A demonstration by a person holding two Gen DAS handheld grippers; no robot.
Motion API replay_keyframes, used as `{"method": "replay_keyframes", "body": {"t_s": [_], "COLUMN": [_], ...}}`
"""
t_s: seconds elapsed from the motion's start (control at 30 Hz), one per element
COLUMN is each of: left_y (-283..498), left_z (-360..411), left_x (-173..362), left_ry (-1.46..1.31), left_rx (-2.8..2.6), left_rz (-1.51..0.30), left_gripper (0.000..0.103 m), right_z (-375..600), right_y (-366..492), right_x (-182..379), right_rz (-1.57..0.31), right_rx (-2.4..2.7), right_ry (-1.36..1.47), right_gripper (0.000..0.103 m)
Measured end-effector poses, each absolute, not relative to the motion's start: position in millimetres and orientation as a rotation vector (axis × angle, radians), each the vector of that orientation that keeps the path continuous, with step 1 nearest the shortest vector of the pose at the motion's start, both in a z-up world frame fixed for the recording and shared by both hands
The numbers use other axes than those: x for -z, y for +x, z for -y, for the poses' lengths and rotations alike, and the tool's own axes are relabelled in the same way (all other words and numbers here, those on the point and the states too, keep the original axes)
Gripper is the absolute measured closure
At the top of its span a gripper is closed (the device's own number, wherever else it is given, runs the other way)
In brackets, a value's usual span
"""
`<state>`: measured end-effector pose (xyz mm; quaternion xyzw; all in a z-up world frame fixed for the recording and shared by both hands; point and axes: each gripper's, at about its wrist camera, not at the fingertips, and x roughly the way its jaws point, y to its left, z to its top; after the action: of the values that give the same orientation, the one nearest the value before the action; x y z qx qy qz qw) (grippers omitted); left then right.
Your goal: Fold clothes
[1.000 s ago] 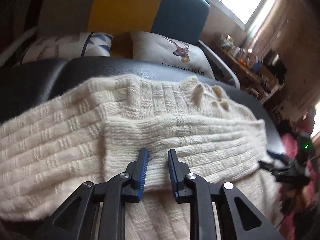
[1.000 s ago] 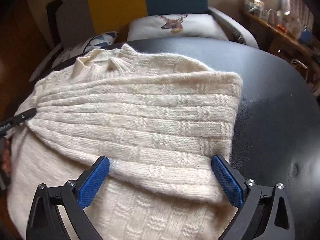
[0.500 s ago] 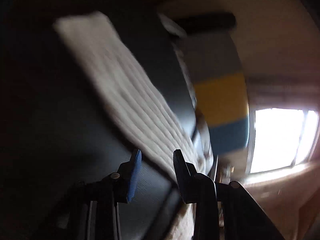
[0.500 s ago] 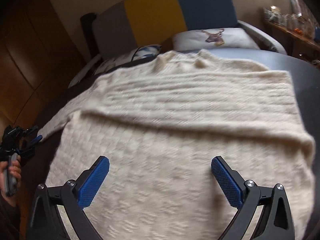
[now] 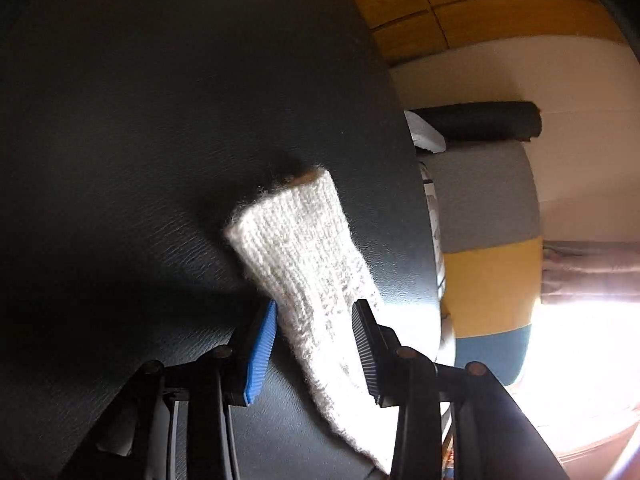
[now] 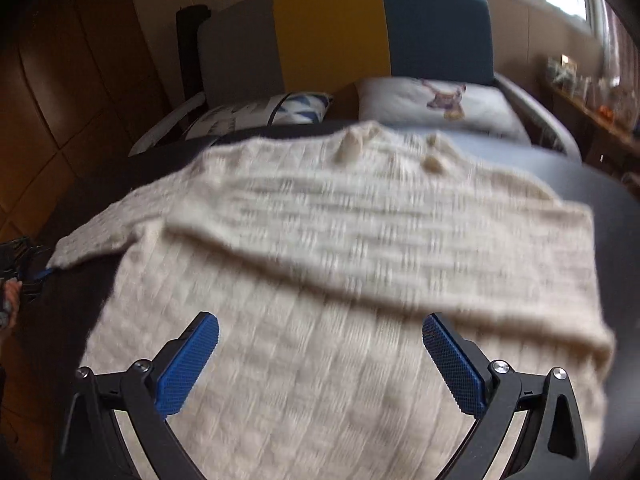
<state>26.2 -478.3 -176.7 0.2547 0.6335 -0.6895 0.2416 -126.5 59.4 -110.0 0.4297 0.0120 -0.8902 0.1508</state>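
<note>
A cream knitted sweater is spread across the black worktop, collar towards the sofa and its cushions; one sleeve is seen laid flat across the chest as a band, so part of the folding appears done; the other sleeve is stretched out sideways onto the bare worktop, with its ribbed cuff lying past the left claw. Left to do, as far as can be judged, are the bringing-in of this sleeve and the folding of the body; the lower hem is not shown, so its state cannot be told.

The left claw is rolled on its side, low over the worktop and pointed along the sleeve towards the cuff; its pads are set on either side of the sleeve, partly closed; the blue one seems to touch the knit, while a slim gap seems to be left at the dark one, so a firm grip is not established. The right claw is held above the sweater's lower body, aimed towards the collar, spread wide and holding nothing; this view is blurred.
</note>
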Motion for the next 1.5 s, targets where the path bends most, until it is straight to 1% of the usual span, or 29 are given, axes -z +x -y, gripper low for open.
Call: {"method": "replay_keyframes", "body": {"t_s": [0.07,0.13,0.3,0.33,0.37,0.4,0.43,0.47,0.63,0.77,0.93,1.1,1.27,1.33,1.43,1.5], "left_y": [23,19,8,6,4,2,0,-2,-13,-39,-107,-172,-236,-240,-255,-252], "left_z": [475,475,476,476,476,476,476,476,471,445,384,289,188,149,110,89], "left_x": [178,177,175,175,175,174,174,173,165,128,79,58,72,89,125,145], "left_ry": [0.677,0.689,0.727,0.735,0.742,0.749,0.757,0.764,0.764,0.732,0.749,0.899,1.162,1.28,1.45,1.533], "left_rx": [1.845,1.845,1.853,1.855,1.856,1.858,1.859,1.86,1.901,2.099,2.377,2.637,2.785,2.817,2.787,2.76], "left_rz": [-1.752,-1.732,-1.671,-1.659,-1.647,-1.635,-1.623,-1.611,-1.578,-1.527,-1.526,-1.523,-1.446,-1.392,-1.297,-1.233], "left_gripper": [0.066,0.067,0.068,0.07,0.079,0.097,0.099,0.097,0.098,0.098,0.098,0.098,0.098,0.099,0.099,0.099], "right_z": [-57,-56,-51,-53,-55,-57,-58,-59,-63,-62,-62,-63,-67,-72,-83,-94], "right_y": [-151,-177,-220,-220,-220,-220,-220,-219,-214,-212,-212,-213,-212,-211,-208,-205], "right_x": [103,103,138,142,145,149,149,150,151,151,150,150,149,148,143,140], "right_rz": [-0.088,-0.138,-0.227,-0.195,-0.162,-0.132,-0.126,-0.12,-0.085,-0.076,-0.067,-0.042,-0.006,0.037,0.134,0.24], "right_rx": [2.596,2.634,2.671,2.671,2.67,2.669,2.669,2.669,2.673,2.678,2.673,2.67,2.662,2.644,2.607,2.57], "right_ry": [1.227,1.263,1.466,1.474,1.482,1.488,1.483,1.478,1.435,1.42,1.418,1.407,1.39,1.369,1.318,1.276], "right_gripper": [0.0,0.0,0.0,0.0,0.0,0.0,0.0,0.0,0.0,0.0,0.0,0.0,0.0,0.0,0.0,0.0]}}
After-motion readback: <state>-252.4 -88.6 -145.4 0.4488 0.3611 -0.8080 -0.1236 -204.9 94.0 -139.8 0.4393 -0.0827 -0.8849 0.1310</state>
